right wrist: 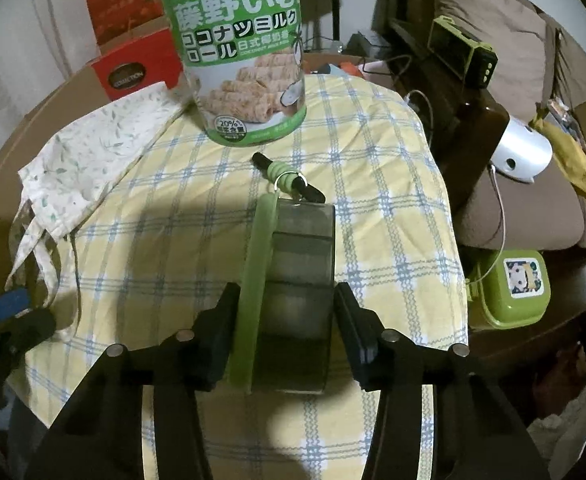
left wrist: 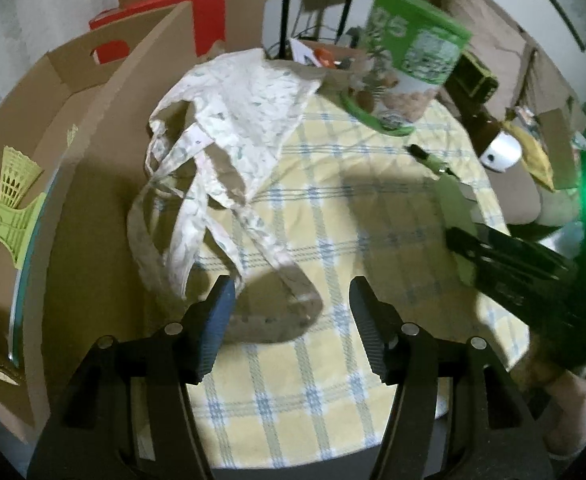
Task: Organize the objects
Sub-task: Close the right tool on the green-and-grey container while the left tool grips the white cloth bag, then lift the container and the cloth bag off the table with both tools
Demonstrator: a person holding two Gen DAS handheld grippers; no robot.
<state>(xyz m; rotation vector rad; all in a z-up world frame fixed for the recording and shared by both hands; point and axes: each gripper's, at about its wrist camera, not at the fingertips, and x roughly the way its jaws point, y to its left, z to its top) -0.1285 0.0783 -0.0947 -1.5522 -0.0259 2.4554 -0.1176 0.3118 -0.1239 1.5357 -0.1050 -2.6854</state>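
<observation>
Right gripper [right wrist: 285,320]: jaws closed against both sides of a translucent card holder [right wrist: 293,280] with a green edge; its clip end rests on the yellow plaid tablecloth [right wrist: 373,160], just before the green biscuit tin [right wrist: 245,60].

Left gripper [left wrist: 289,320]: jaws partly open, nothing gripped, poised over the looped strap of the floral cloth bag [left wrist: 233,120], which lies crumpled at the table's left side beside a cardboard box [left wrist: 105,120].

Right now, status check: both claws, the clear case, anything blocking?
Right claw shut on clear green-edged case. Left claw open over cloth bag straps, nothing gripped. Green snack tin stands beyond the case, apart from it.
</observation>
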